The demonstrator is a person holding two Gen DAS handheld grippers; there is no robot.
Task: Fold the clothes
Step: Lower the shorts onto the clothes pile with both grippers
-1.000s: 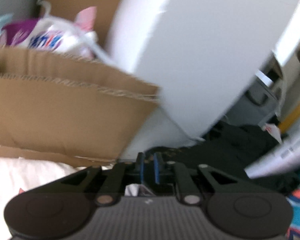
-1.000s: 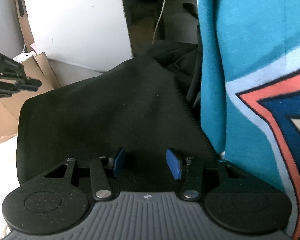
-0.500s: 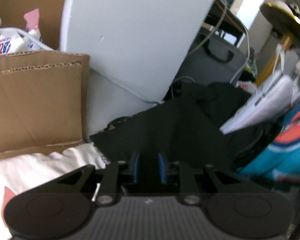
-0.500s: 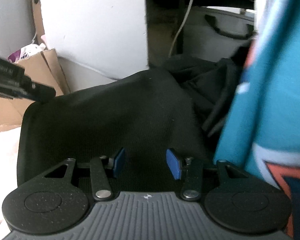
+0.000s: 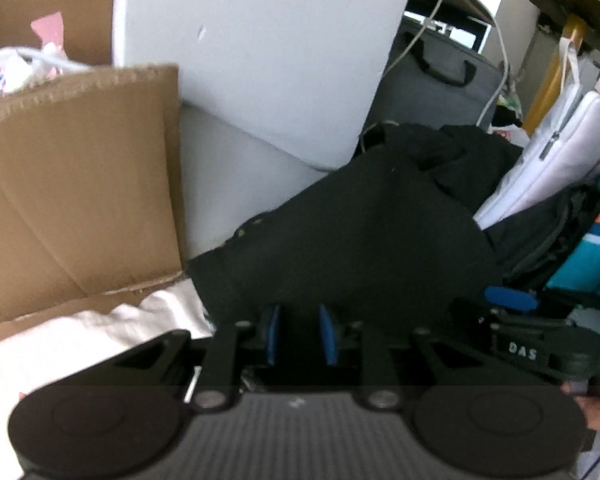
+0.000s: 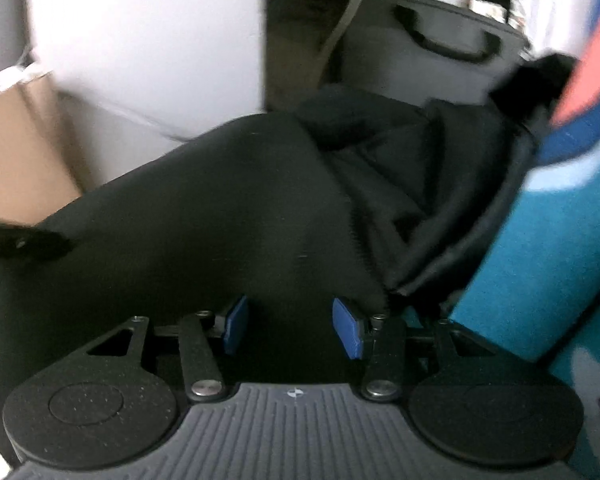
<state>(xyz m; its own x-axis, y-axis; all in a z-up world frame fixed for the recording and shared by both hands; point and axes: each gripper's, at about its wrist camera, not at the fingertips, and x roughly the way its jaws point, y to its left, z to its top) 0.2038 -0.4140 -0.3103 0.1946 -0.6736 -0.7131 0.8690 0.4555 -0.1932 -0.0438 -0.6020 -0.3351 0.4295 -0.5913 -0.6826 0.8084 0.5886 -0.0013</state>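
Note:
A black garment lies spread in front of both grippers, also seen in the right wrist view. My left gripper sits over its near edge with the blue pads a small gap apart and nothing between them. My right gripper is open over the same black cloth, empty. It shows at the right in the left wrist view. A left fingertip shows at the left edge of the right wrist view. A teal garment with orange print hangs at the right.
A cardboard box stands at the left beside a white panel. A white cloth lies under the left gripper. A grey bag with handles, a cable and a white laptop sleeve stand behind.
My left gripper has opened a little and swung right and down over the black garment. My right gripper has tilted left; the teal garment fills less of its view.

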